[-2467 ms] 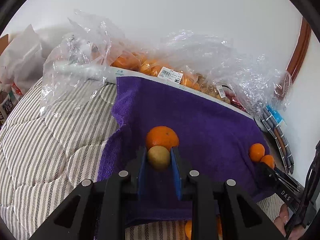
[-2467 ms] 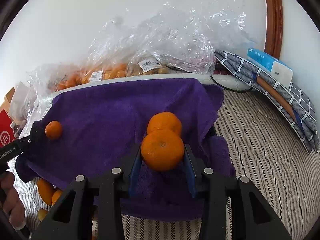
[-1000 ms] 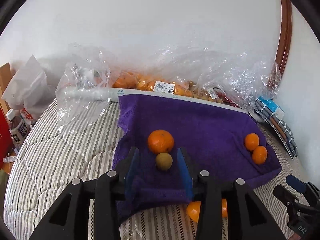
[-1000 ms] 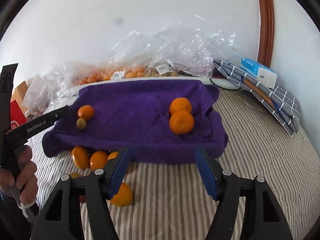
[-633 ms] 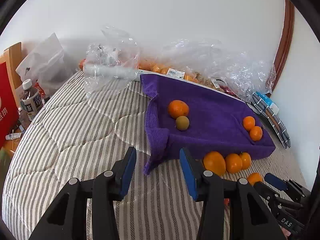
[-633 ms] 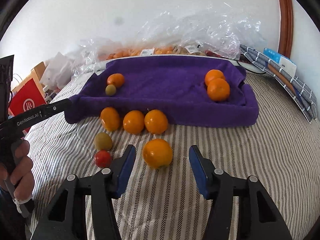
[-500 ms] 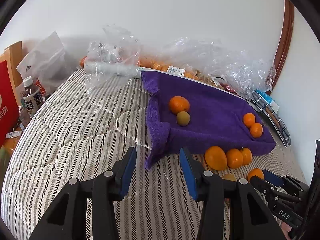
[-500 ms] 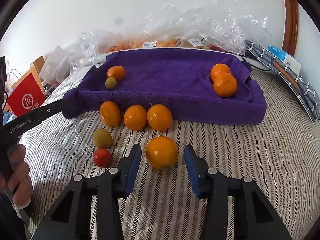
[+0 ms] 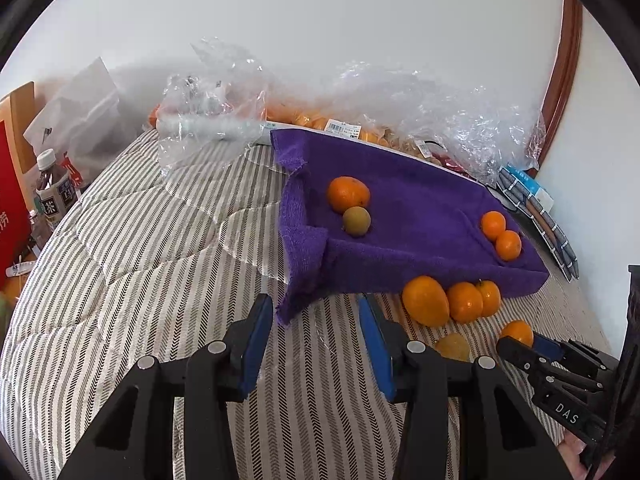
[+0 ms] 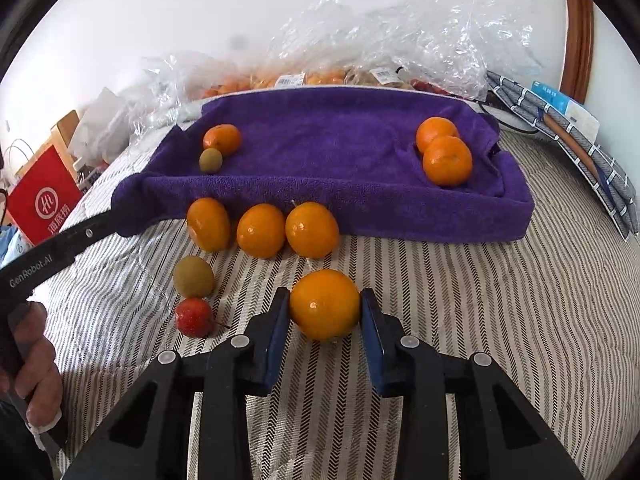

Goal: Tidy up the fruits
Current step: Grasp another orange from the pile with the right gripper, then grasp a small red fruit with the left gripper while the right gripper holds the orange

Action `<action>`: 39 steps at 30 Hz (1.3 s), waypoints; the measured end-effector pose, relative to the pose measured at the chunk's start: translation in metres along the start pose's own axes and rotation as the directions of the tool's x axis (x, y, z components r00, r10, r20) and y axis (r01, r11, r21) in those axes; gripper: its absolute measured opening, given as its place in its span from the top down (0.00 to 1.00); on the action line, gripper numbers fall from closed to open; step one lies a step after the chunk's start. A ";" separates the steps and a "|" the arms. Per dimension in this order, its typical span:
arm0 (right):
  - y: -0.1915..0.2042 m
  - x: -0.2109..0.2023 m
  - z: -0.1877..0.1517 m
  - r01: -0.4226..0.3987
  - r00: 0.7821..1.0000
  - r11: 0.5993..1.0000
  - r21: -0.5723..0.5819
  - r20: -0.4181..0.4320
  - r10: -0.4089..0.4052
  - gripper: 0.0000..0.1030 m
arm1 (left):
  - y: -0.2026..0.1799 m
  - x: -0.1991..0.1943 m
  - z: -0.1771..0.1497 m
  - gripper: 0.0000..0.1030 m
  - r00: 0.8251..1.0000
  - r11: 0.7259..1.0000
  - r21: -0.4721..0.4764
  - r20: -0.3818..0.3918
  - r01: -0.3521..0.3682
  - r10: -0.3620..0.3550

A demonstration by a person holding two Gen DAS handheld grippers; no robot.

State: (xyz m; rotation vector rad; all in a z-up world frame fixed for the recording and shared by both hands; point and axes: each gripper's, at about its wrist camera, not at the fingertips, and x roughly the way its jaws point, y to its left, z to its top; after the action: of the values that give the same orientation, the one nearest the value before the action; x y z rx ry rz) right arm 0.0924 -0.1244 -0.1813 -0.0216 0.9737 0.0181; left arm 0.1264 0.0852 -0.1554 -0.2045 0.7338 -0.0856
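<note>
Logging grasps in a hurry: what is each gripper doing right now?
Left gripper: open, nothing between its jaws.
Right gripper: jaws have just been closing, now shut on the orange lying on the striped bedcover.

A striped quilted bed cover lay underneath. Crumpled clear plastic bags were heaped along the white wall. A red paper bag and a tea bottle stood at the left; folded checked cloth lay at the right.
</note>
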 end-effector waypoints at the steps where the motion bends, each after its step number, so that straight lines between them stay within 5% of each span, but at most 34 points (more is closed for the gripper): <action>1: -0.002 -0.002 -0.001 -0.005 1.000 1.000 0.008 0.013 0.005 0.66 | -0.001 0.000 0.000 0.58 1.000 1.000 0.005 -0.002 0.007 -0.007; 13: -0.032 -0.025 -0.011 -0.023 0.996 0.996 0.085 0.087 0.016 0.66 | -0.025 -0.001 -0.011 0.58 0.982 0.983 0.039 -0.078 0.177 -0.174; 20: -0.065 -0.041 -0.023 0.061 0.992 0.994 0.088 0.109 -0.070 0.66 | -0.058 -0.002 -0.028 0.59 0.956 0.965 0.056 -0.160 0.257 -0.246; 28: -0.079 -0.048 -0.032 0.071 0.990 0.991 0.110 0.113 -0.083 0.66 | -0.089 0.009 -0.035 0.61 0.959 0.970 0.096 -0.201 0.224 -0.201; 32: -0.072 -0.045 -0.032 0.082 0.991 0.994 0.072 0.102 -0.089 0.66 | -0.091 0.013 -0.035 0.78 0.974 0.981 0.112 -0.178 0.161 -0.140; 39: -0.067 -0.045 -0.033 0.076 0.991 0.996 0.046 0.106 -0.081 0.66 | -0.069 0.004 -0.032 0.78 0.980 0.986 0.012 -0.113 0.168 -0.165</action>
State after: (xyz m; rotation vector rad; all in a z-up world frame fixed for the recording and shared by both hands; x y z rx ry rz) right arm 0.0411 -0.1928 -0.1622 -0.0199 0.8646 -0.0731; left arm 0.1074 0.0124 -0.1661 -0.2424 0.8262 -0.2661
